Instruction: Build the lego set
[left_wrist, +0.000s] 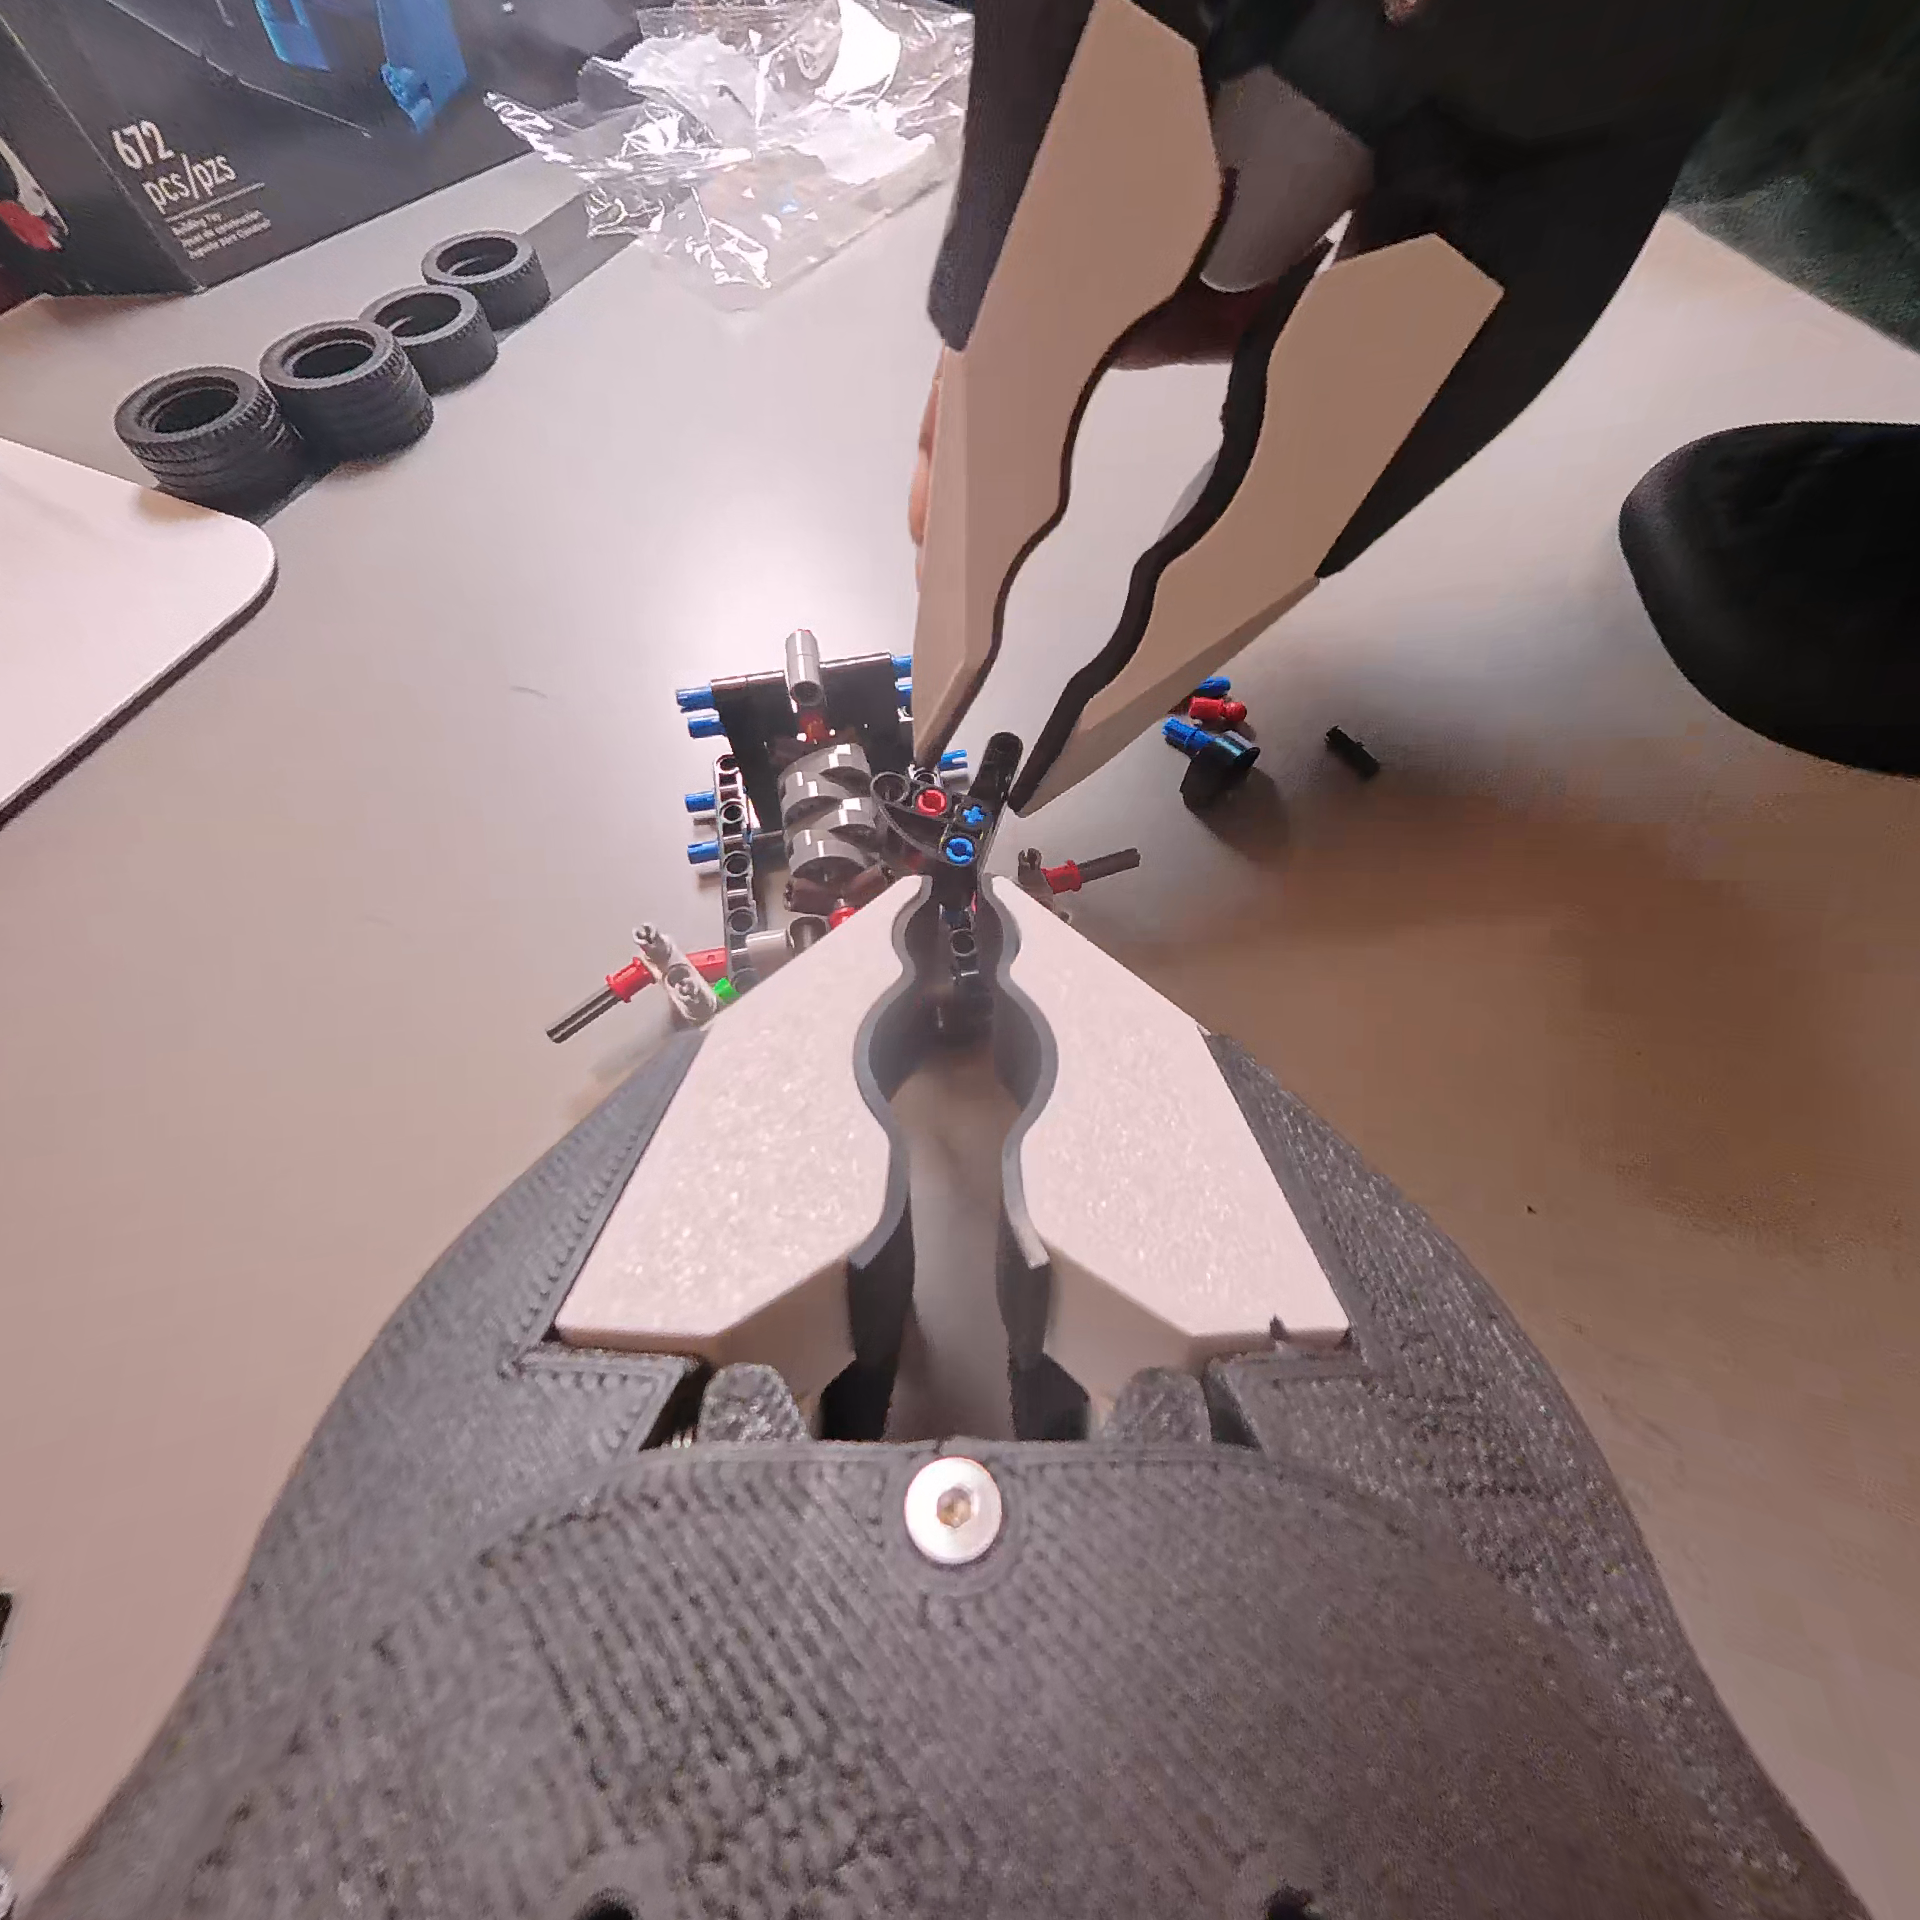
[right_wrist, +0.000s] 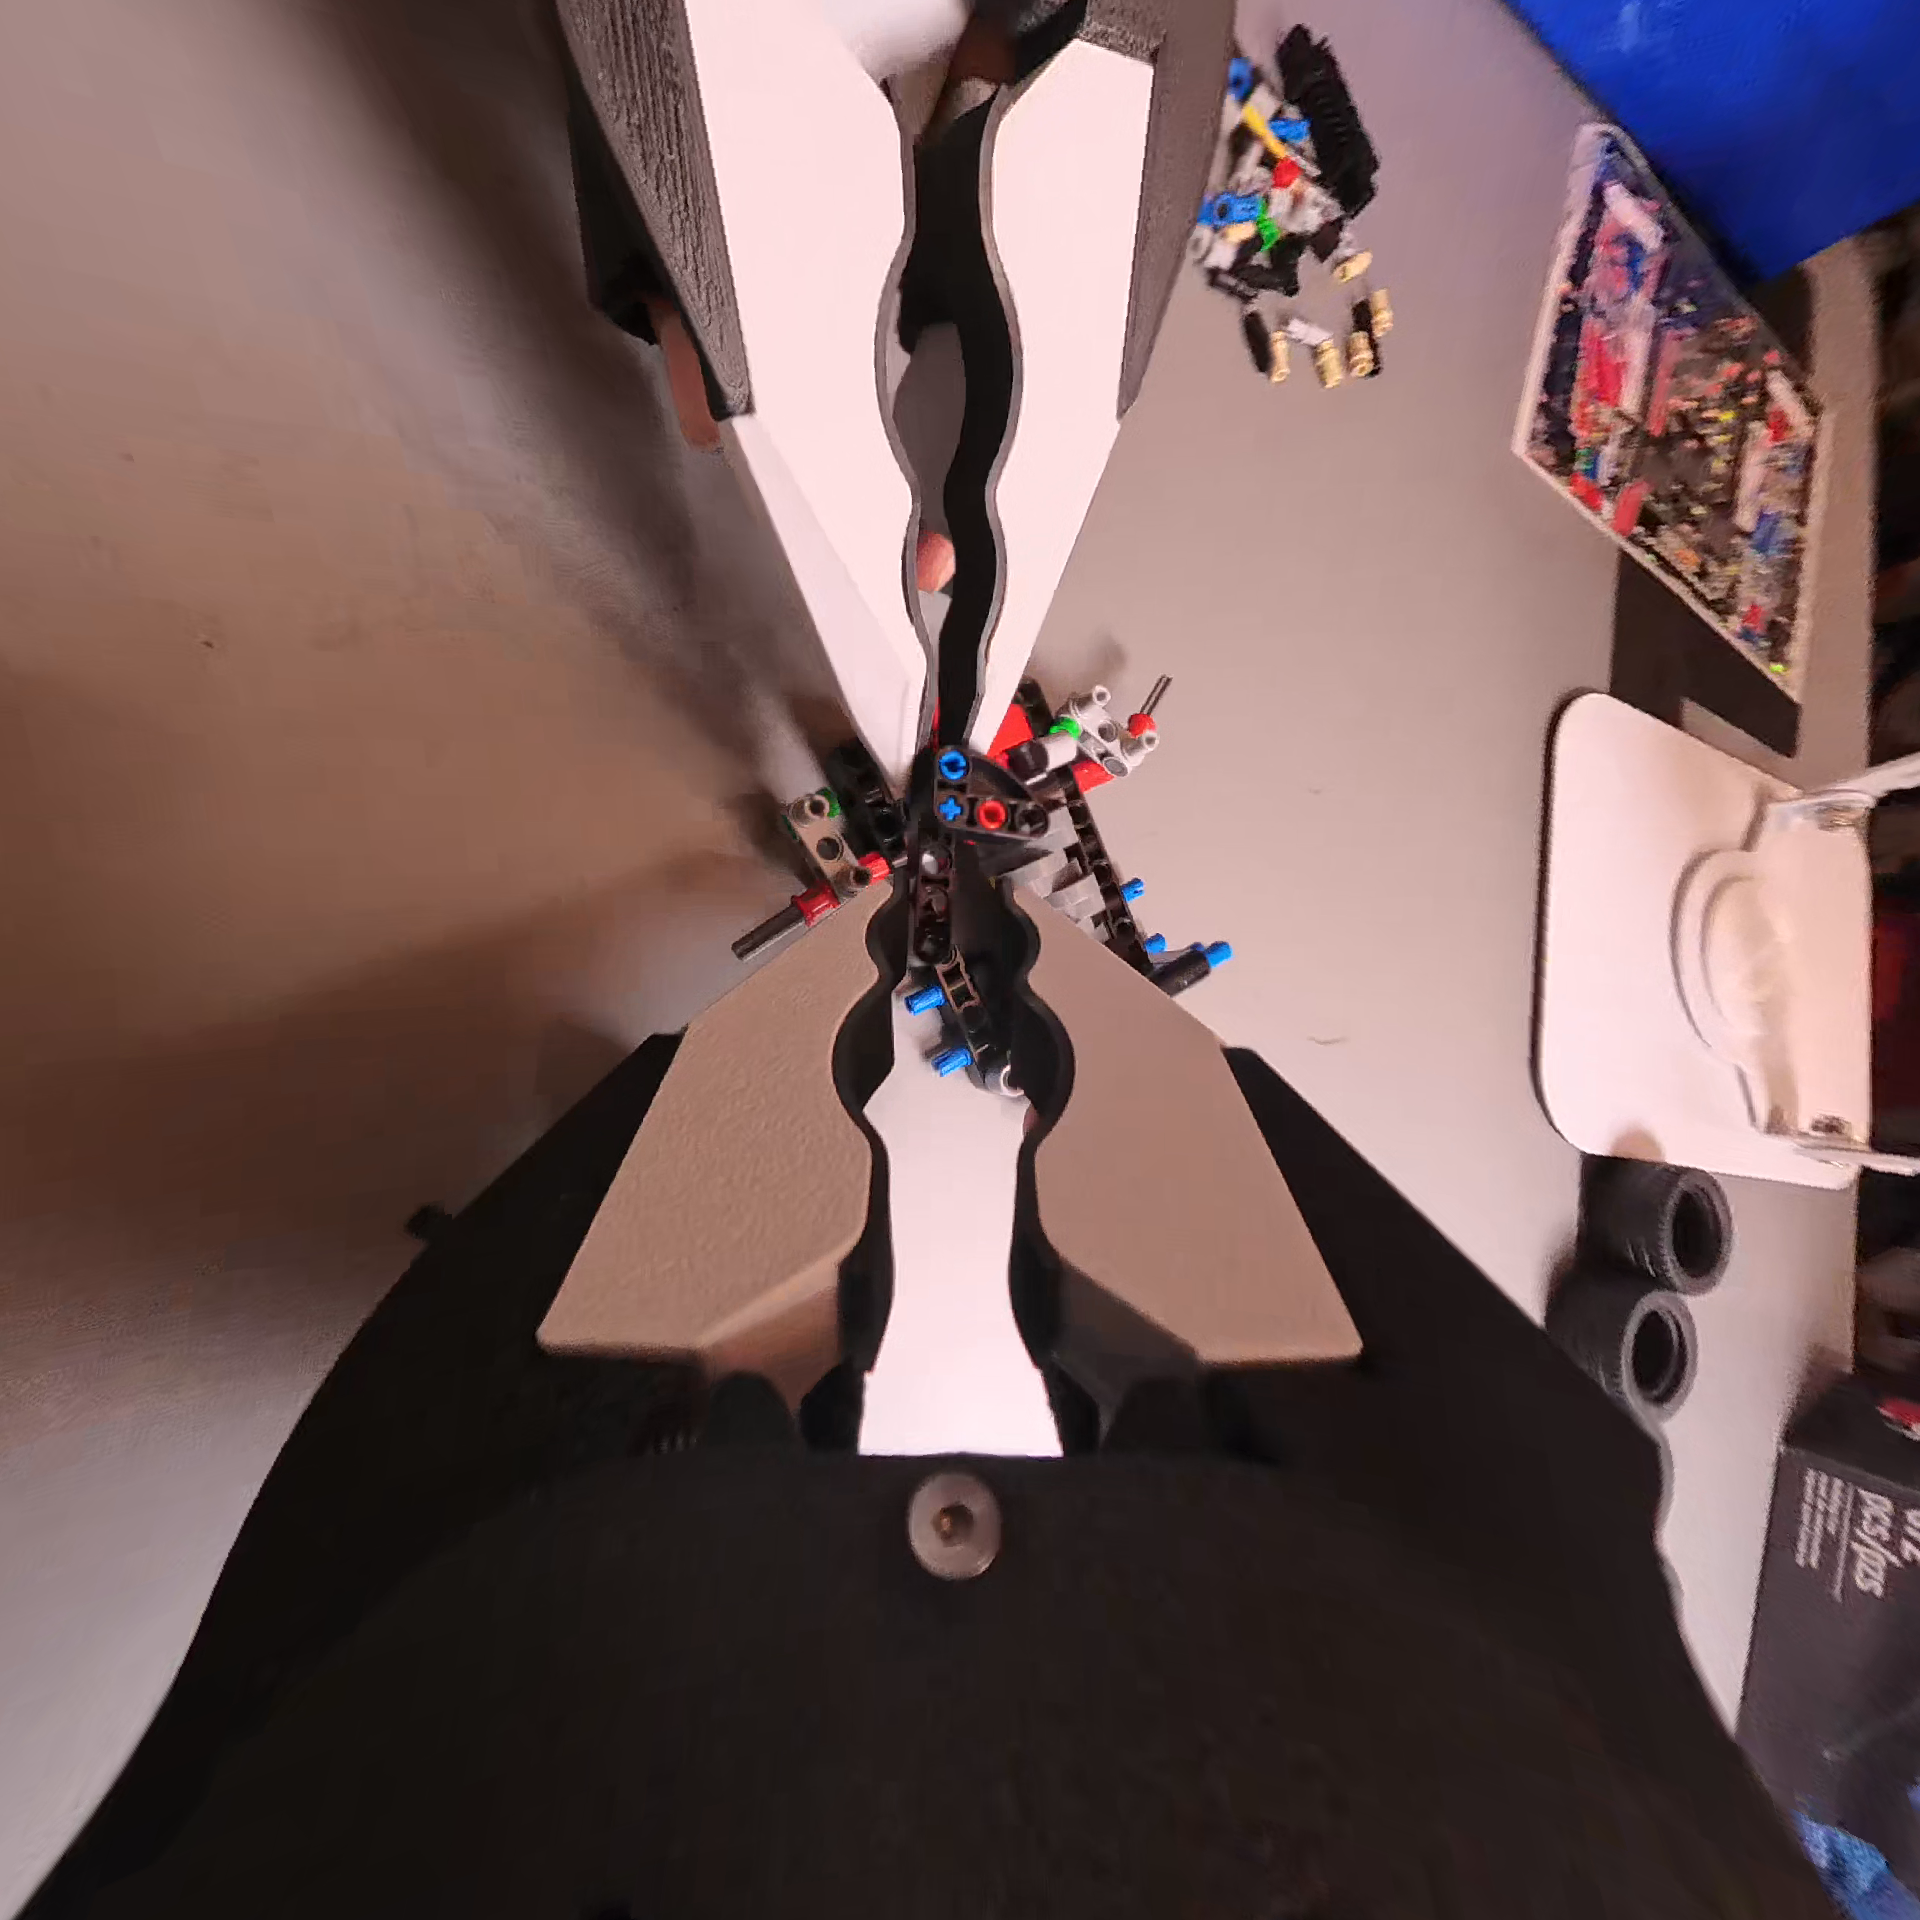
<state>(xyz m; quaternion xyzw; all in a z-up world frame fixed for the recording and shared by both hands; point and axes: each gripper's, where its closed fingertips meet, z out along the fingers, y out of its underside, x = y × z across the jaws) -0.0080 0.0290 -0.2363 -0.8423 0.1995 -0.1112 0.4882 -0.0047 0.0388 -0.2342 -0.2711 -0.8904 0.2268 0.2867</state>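
Black ribbed tyres (left_wrist: 272, 405) sit on a pale grey table (left_wrist: 520, 644). The black lego assembly (left_wrist: 831, 800) carries blue pins, red axles and light grey gears. The left gripper (left_wrist: 954, 894) pairs white fingers with a black textured shell; a black box (left_wrist: 260, 125) shows blue artwork.

I see a pale beige-grey tabletop (left_wrist: 1455, 1039) filling both views, matte, with a warm brownish cast across its right part in the left wrist view. A white board with a rounded corner (left_wrist: 114, 613) lies flat at the left edge. A black rounded seat or cushion edge (left_wrist: 1787, 582) shows past the table's right side, and dark green flooring (left_wrist: 1829, 187) beyond it. In the right wrist view a blue bin-like surface (right_wrist: 1704, 114) sits top right. Light is even, shadows soft.
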